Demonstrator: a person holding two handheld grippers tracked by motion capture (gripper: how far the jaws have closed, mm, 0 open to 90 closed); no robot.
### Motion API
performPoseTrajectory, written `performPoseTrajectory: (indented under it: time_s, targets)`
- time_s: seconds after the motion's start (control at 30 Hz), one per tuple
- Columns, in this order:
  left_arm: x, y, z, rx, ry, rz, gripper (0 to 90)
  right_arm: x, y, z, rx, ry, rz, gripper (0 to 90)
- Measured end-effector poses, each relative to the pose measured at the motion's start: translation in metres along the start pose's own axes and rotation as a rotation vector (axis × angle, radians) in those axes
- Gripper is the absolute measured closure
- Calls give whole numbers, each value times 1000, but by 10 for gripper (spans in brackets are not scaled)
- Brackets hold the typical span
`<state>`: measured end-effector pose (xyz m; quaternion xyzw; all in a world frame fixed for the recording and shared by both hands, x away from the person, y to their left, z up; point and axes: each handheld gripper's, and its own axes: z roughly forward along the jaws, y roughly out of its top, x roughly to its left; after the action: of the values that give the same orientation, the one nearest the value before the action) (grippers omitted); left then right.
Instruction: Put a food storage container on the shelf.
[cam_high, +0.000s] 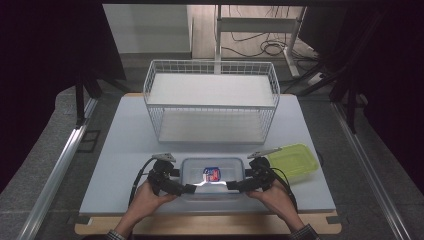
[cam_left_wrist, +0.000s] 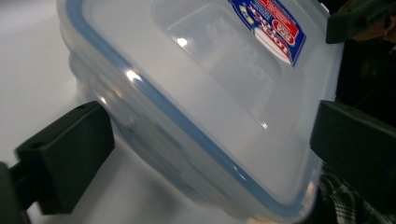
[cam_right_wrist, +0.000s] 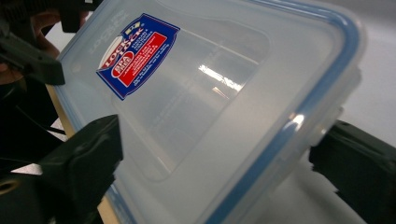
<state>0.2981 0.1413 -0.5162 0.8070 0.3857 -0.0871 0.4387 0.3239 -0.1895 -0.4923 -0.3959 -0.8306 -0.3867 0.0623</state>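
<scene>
Container: clear plastic food box with a blue-sealed lid and a red-and-blue sticker, sitting at the near edge of the tabletop, in front of the wire basket.
Left gripper: left gripper at the container's left end; in the left gripper view its jaws stand wide, one on each side of the box's corner; whether the pads press on it cannot be told.
Right gripper: right gripper at the container's right end; in the right gripper view its jaws are spread wide around the box's end, close against its sides; actual contact cannot be told.
Hands: left hand and right hand just in front of the container.
Green box: lidded yellow-green box just right of the container and slightly behind it.
</scene>
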Motion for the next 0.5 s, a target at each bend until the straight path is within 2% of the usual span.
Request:
performPoseTrajectory:
  time_s: [0.17, 0.27, 0.3, 0.33, 0.37, 0.4, 0.5]
  targets:
    - [-2, -6, -8, -6, -18, -11, 115, -1, -6, -7, -2, 28, 22, 153]
    - [-7, -10, -14, -24, -5, 2, 186, 1, -11, -13, 0, 36, 15, 210]
    - [-9, -11, -17, -34, 4, 5, 213, 3, -13, -16, 2, 35, 7, 229]
    - [-12, -14, -21, -52, 5, 11, 272, 5, -16, -21, -12, 34, 3, 302]
    - [-12, -14, -21, -52, 5, 11, 308, 5, -16, -21, -12, 34, 3, 302]
    - [-12, -16, -23, -67, 1, 3, 308, 4, -18, -25, -33, 39, 11, 343]
    - [-10, -21, -27, -116, -23, -33, 404, 3, -22, -33, -72, 58, 23, 419]
